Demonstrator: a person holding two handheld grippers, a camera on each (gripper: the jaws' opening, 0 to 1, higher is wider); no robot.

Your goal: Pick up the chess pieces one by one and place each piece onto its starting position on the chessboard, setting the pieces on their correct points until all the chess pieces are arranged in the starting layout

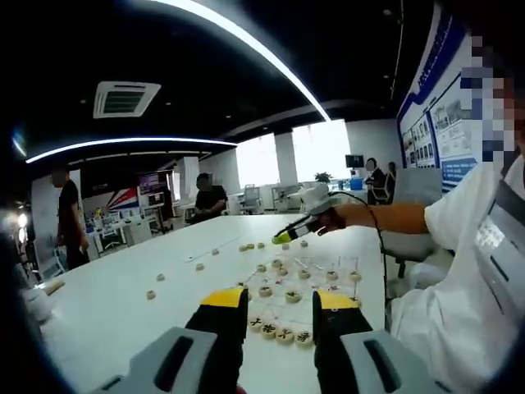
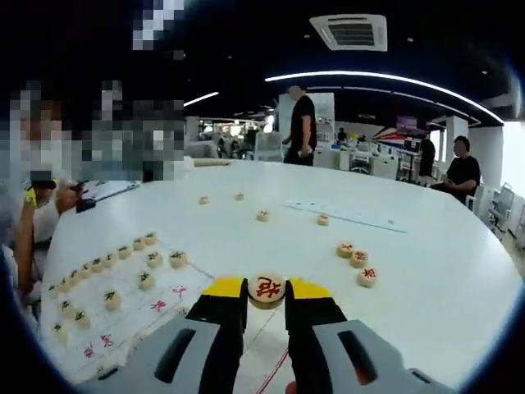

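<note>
Evidently, the setup was partway done.
Right gripper (image 2: 266,305): its jaws were clamped on a red-marked piece (image 2: 267,289), held low over the near edge of the chessboard (image 2: 123,316), probably to carry it to a red starting point.
Left gripper (image 1: 281,310): its jaws stood apart with nothing between them, hovering above the board's near end, likely waiting its turn.
Chessboard: a pale sheet lay flat on the white table (image 2: 271,238); in the right gripper view the black-marked pieces (image 2: 105,300) sat in ordered rows on its far half, while the near half showed red printed marks with no pieces yet.
Loose red pieces (image 2: 358,259): 3 lay close together on the bare table to the right of the board, well apart from it; others (image 2: 262,215) were scattered farther off.
Why so: the loose ones sat off the sheet, so the points stayed open for placing.
Edges: the held piece hung just over the sheet's border.
Open room: bare tabletop surrounded the board, and the unfilled half gave free space to lower the piece.
Risk: I judged that a low pass might nudge the placed rows.
</note>
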